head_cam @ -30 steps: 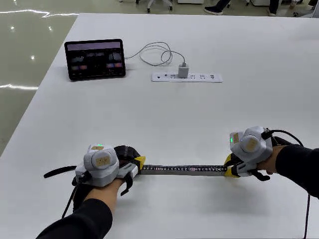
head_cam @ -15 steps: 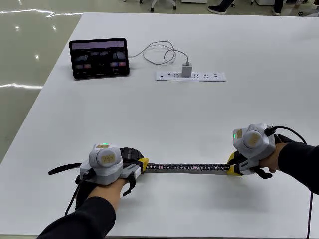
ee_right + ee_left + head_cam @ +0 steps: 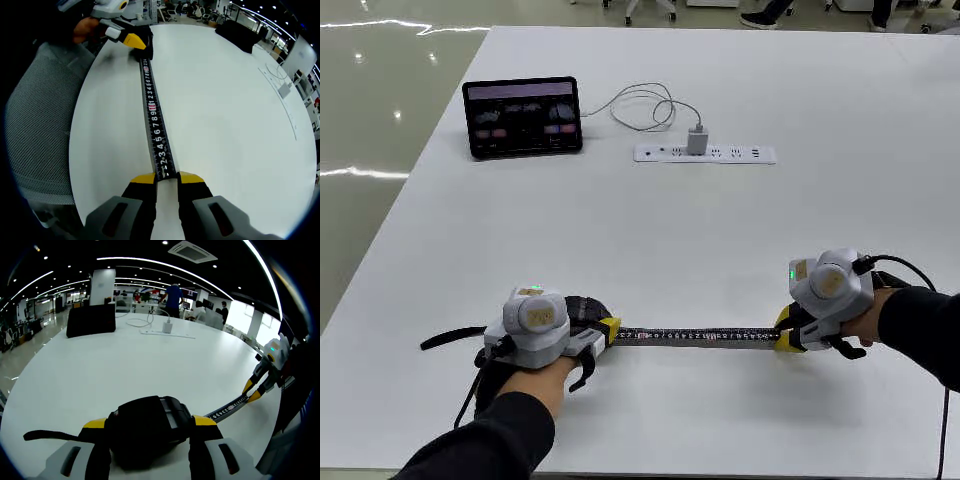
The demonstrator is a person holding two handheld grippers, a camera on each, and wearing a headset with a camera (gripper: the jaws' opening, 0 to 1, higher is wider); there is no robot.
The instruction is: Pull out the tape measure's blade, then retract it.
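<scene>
I take this for an open-plan office. The landmark is the big white table (image 3: 720, 230): on its far half stand a propped tablet (image 3: 523, 117) and a white power strip (image 3: 705, 154) with a charger (image 3: 697, 141) and a looped cable (image 3: 640, 105). Left of the table runs a glossy pale floor (image 3: 380, 120); beyond its far edge I see a wheeled chair base (image 3: 645, 8). In the left gripper view, long ceiling strip lights (image 3: 150, 260) and an air vent (image 3: 192, 251) hang above the table, and people (image 3: 173, 295) stand past it. A grey mesh chair (image 3: 42, 125) sits beside its near edge.
</scene>
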